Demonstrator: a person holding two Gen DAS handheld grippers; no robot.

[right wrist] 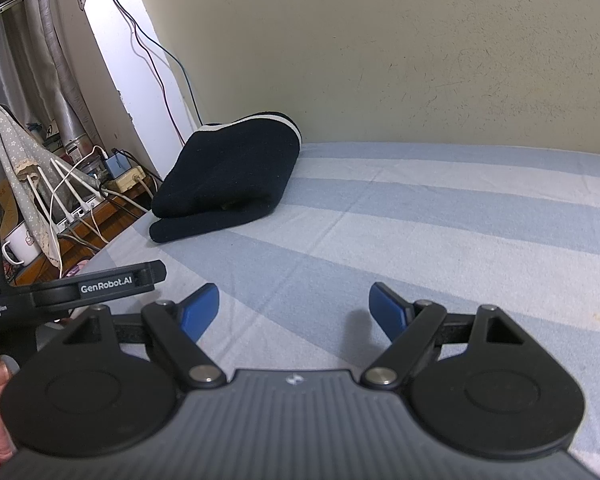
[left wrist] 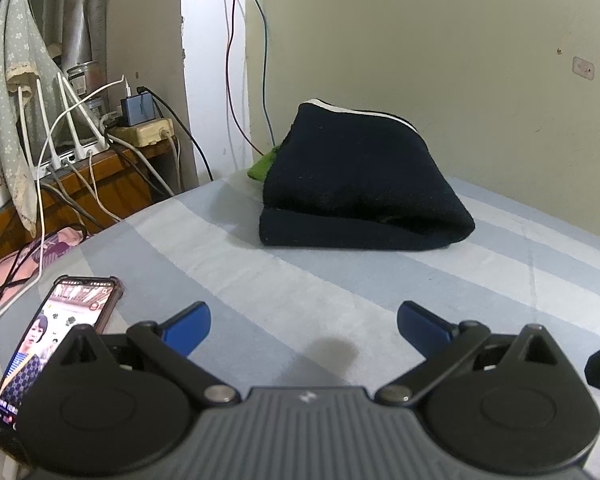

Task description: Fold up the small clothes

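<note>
You have a phone (left wrist: pixel 56 344) lying at the left edge of the striped sheet (left wrist: pixel 340 280), its screen lit with a video. Beyond the bed's edge, a wooden shelf (left wrist: pixel 100 184) carries a white router (left wrist: pixel 60 128) with upright antennas, a cream power strip (left wrist: pixel 144 131) and a tangle of cables. A floral cloth (left wrist: pixel 12 80) hangs there (lace-trimmed), beside a white enamel mug (right wrist: pixel 20 242).

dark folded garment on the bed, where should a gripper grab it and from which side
Probably the thick rounded fold at the near edge of the dark folded garment, approached low from the front along the striped sheet. The layers stack there, so open fingers can straddle all of them. The far white-trimmed edge sits against the wall.
</note>
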